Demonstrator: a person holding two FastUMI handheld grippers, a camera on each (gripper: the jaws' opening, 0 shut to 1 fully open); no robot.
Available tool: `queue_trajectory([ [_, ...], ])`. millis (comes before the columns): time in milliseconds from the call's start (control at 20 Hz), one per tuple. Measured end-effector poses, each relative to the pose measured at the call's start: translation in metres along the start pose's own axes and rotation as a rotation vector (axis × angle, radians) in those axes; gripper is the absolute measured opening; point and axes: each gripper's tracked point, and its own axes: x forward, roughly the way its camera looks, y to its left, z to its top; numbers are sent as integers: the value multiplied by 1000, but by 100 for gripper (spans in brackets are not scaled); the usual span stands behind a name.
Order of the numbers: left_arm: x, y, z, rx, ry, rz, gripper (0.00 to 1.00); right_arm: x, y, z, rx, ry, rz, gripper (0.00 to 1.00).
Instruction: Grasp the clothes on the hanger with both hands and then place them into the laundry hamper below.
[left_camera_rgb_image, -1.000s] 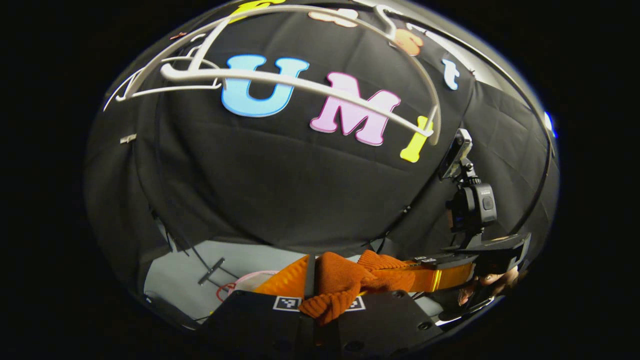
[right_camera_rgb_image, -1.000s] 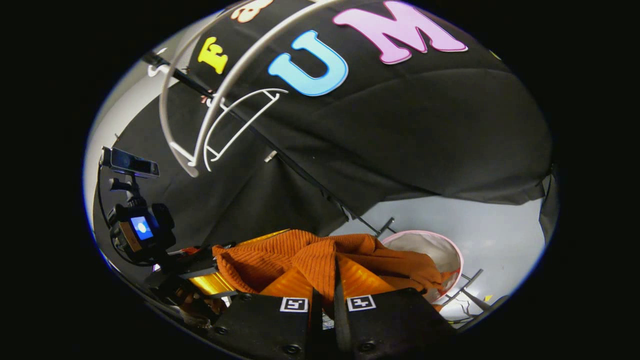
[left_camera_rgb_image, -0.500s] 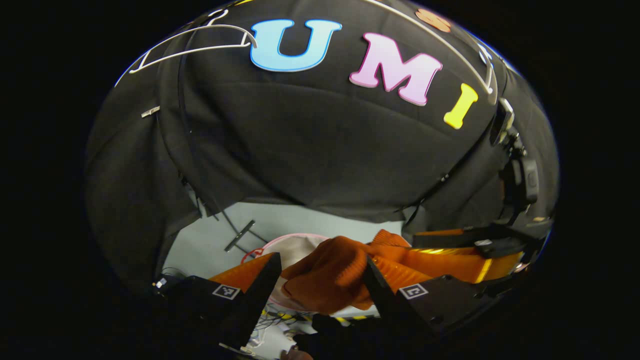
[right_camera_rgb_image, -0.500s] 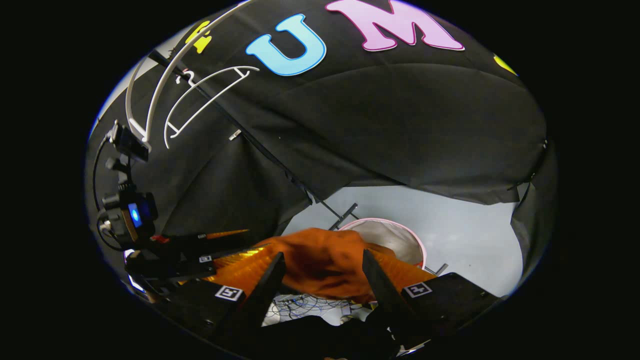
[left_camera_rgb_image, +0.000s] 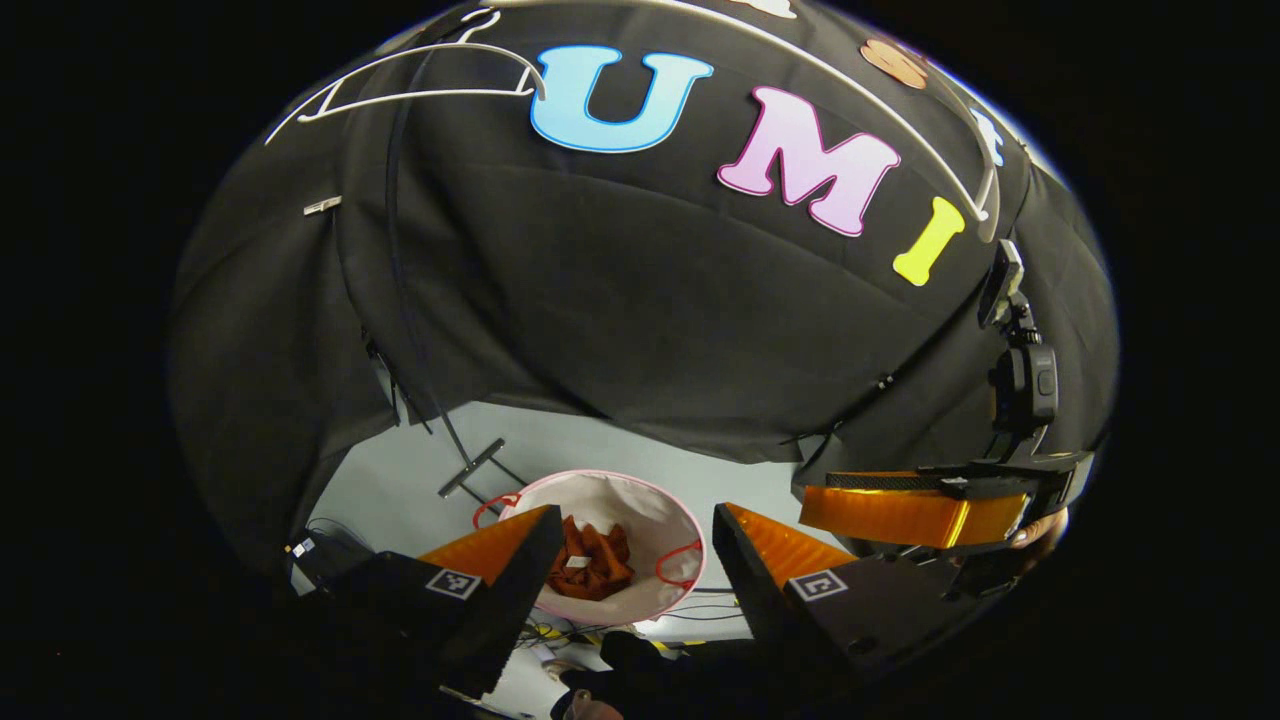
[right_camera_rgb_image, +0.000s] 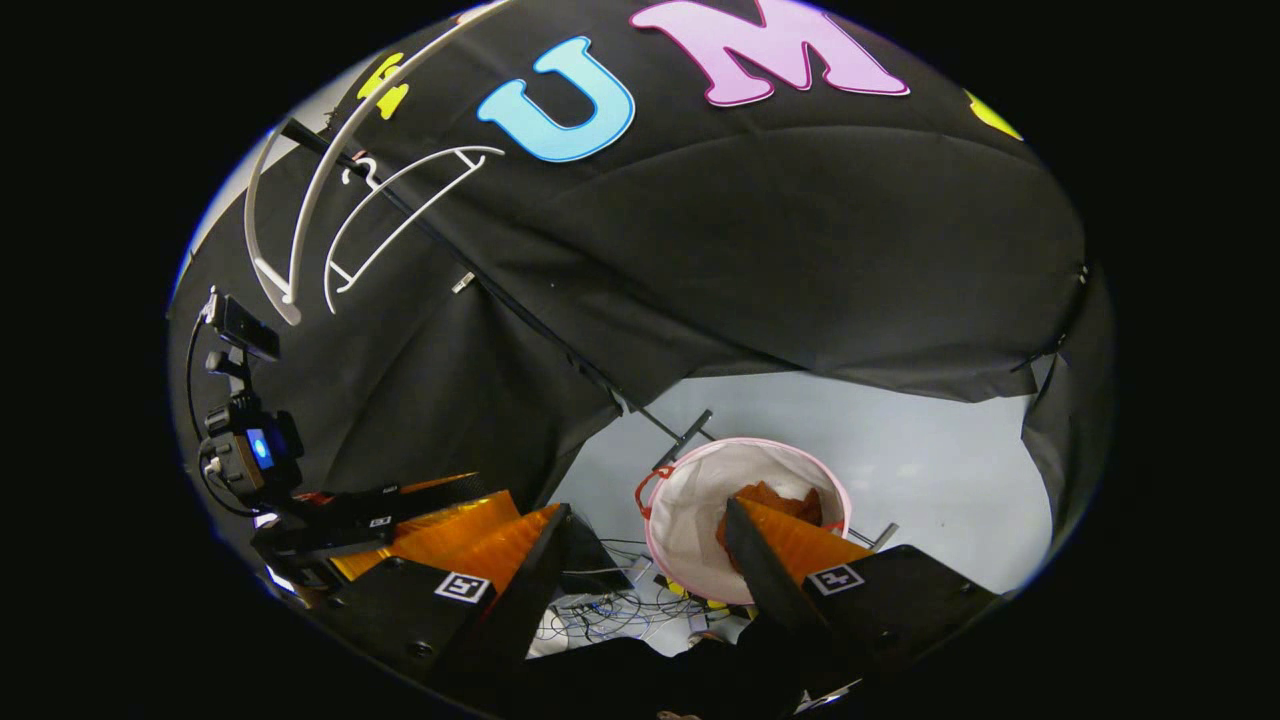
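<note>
ribbed orange knit clothes (left_camera_rgb_image: 590, 560) in a smooth cloth hamper (left_camera_rgb_image: 640, 500); glossy translucent orange fingers (left_camera_rgb_image: 770, 545); matt white hanger (right_camera_rgb_image: 290, 220).

Count: 2 grippers, left (left_camera_rgb_image: 625, 545) and right (right_camera_rgb_image: 650, 545), both spread wide. 1 hamper (left_camera_rgb_image: 655, 515), 1 orange garment (left_camera_rgb_image: 592, 562) in it. 2 white hangers: big (right_camera_rgb_image: 300, 220), small (right_camera_rgb_image: 400, 215). 1 floor bracket (left_camera_rgb_image: 470, 468).
</note>
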Motion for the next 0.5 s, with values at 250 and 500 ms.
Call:
queue_trajectory([
  [250,-8,-17,11,24,-91,-82,95,-23,18,-10,-2,-54,7,99],
  [500,-64,-24,14,82,-177,-139,96,-50,57,-35,-34,-106,10,99],
])
